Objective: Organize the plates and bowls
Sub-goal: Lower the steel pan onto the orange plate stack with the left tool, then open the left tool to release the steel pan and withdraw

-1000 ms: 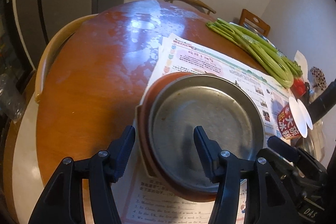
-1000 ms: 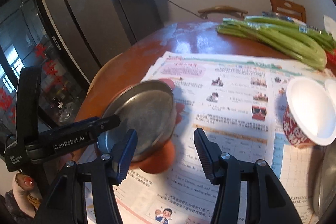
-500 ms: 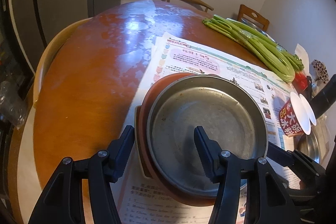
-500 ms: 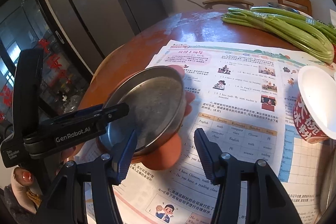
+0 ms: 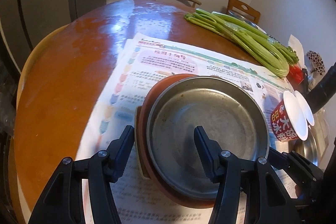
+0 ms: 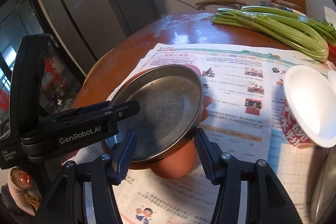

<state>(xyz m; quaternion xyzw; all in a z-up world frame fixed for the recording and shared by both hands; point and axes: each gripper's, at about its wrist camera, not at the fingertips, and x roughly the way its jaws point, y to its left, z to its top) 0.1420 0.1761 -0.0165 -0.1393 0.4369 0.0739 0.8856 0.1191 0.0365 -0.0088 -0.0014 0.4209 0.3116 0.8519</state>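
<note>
Grey steel plate (image 5: 208, 125) on orange plate (image 5: 147, 106); green celery (image 5: 247, 39); red-and-white cup (image 5: 287, 119).

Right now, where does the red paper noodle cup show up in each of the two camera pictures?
Left wrist view: red noodle cup sits at the right edge, right of the metal pan.
Right wrist view: same cup at the right edge, near.
Shared landmark: the celery beyond it on the table.

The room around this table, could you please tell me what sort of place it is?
Most likely a home kitchen or dining corner: a round wooden table with chairs, a tall dark fridge, and celery beside a metal plate.
</note>
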